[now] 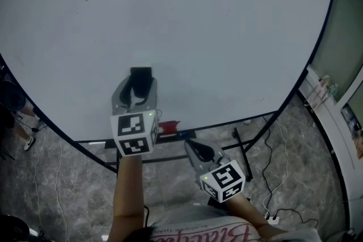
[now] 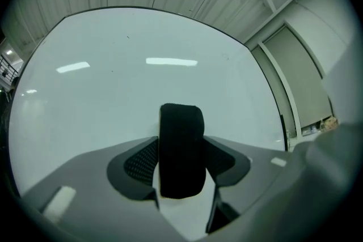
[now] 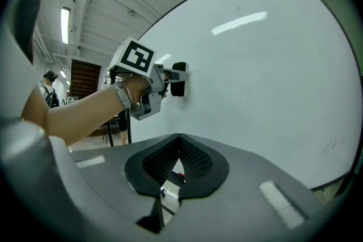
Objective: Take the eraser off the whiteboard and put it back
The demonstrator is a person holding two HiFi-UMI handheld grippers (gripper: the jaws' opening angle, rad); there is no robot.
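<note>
**Eraser in my left gripper, nose-on to the whiteboard**

Nearest me, at 5 o'clock in the head view, my right gripper (image 1: pixel 197 150) hangs low, its mesh-textured jaws tip to tip on nothing. Farther out, my left gripper (image 1: pixel 136 93) is the working one. Its jaws stand wide, clamped on the flanks of the eraser (image 1: pixel 140 74), a black, round-cornered, felt-looking block whose long axis runs 12 to 6. Dead ahead at 12 lies the glossy white whiteboard (image 1: pixel 170 20). The eraser's far face is on it or just off; I can't tell which. Putting it back looks like a straight push forward.
</note>
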